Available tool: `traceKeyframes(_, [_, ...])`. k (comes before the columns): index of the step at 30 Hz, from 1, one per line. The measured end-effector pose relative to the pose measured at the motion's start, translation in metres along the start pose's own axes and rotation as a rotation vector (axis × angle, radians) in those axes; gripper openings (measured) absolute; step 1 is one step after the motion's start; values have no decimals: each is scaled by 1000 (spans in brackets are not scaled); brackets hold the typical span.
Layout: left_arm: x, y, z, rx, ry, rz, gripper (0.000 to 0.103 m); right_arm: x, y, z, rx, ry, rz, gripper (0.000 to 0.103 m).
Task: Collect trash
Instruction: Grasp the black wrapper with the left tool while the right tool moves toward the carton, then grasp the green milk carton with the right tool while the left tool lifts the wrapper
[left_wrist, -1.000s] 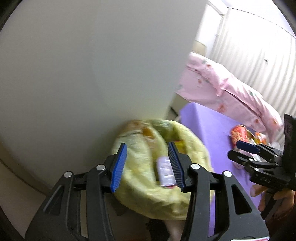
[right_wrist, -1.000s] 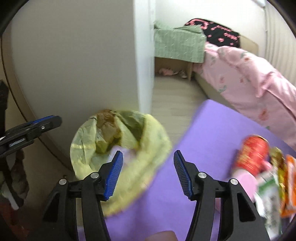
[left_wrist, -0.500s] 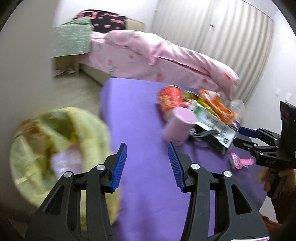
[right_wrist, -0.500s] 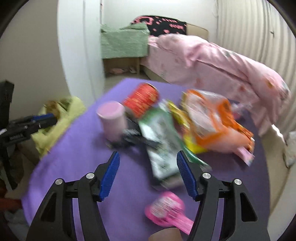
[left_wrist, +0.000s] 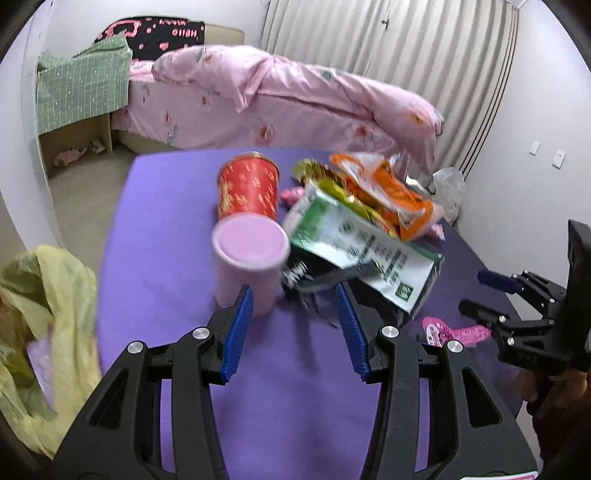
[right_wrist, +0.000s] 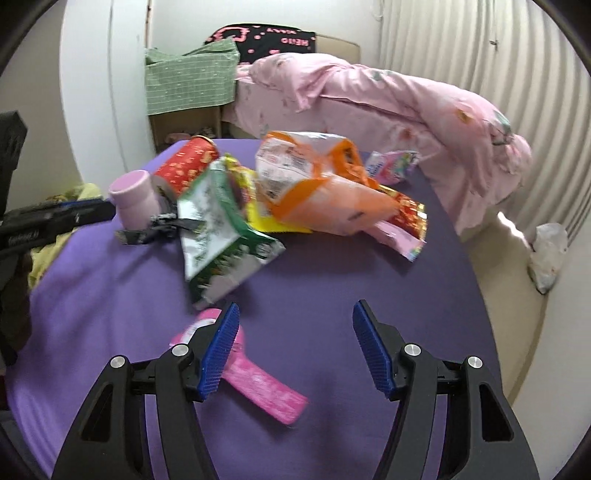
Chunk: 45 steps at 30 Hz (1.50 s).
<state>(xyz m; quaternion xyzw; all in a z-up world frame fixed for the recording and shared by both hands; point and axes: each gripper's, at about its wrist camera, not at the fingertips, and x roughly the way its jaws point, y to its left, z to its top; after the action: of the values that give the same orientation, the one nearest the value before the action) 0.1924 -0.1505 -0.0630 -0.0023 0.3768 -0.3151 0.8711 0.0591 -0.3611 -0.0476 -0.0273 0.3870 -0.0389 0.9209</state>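
A heap of trash lies on the purple table (left_wrist: 166, 229): a pink cup (left_wrist: 249, 266), a red cup (left_wrist: 248, 190), a green-and-white carton (left_wrist: 362, 247), an orange bag (left_wrist: 384, 192), a black crumpled wrapper (left_wrist: 317, 280) and a pink flat wrapper (right_wrist: 258, 376). My left gripper (left_wrist: 294, 328) hangs open just short of the pink cup and the black wrapper, nothing between its fingers. My right gripper (right_wrist: 295, 347) is open wide above the table, its left finger over the pink wrapper (left_wrist: 454, 332). A yellow trash bag (left_wrist: 40, 325) sits at the table's left edge.
A bed with a pink quilt (right_wrist: 388, 99) stands behind the table, a green checked cloth (right_wrist: 188, 77) over a box at its left. A white plastic bag (right_wrist: 546, 254) lies on the floor at the right. More small wrappers (right_wrist: 391, 166) sit at the far table edge.
Both grippers swung away from the yellow trash bag and over to the heap on the table. The right gripper's jaws opened wider. Nothing was taken hold of.
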Motion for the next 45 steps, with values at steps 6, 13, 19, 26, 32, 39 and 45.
traceKeyframes(6, [37, -4, -5, -68, 98, 47, 21, 4, -11, 1, 42, -10, -32, 60])
traceKeyframes(13, [11, 0, -17, -20, 125, 35, 6, -2, -12, 15, 77, -58, 52, 60])
traceKeyframes(19, [-22, 19, -42, -2, 192, -2, 6, 7, 21, 45, -34, -69, 113, 60])
traceKeyframes(26, [-41, 31, -54, -27, 162, -30, 29, 41, 59, 81, -124, -25, 181, 60])
traceKeyframes(32, [-53, 39, -48, -43, 112, -19, 33, 78, 83, 85, -193, 94, 160, 60])
traceKeyframes(39, [-44, 49, -45, -100, 106, -18, 35, 74, 82, 68, -152, 126, 209, 50])
traceKeyframes(45, [-24, 43, -39, -108, 118, 12, 35, 50, 62, 66, 9, 26, 213, 50])
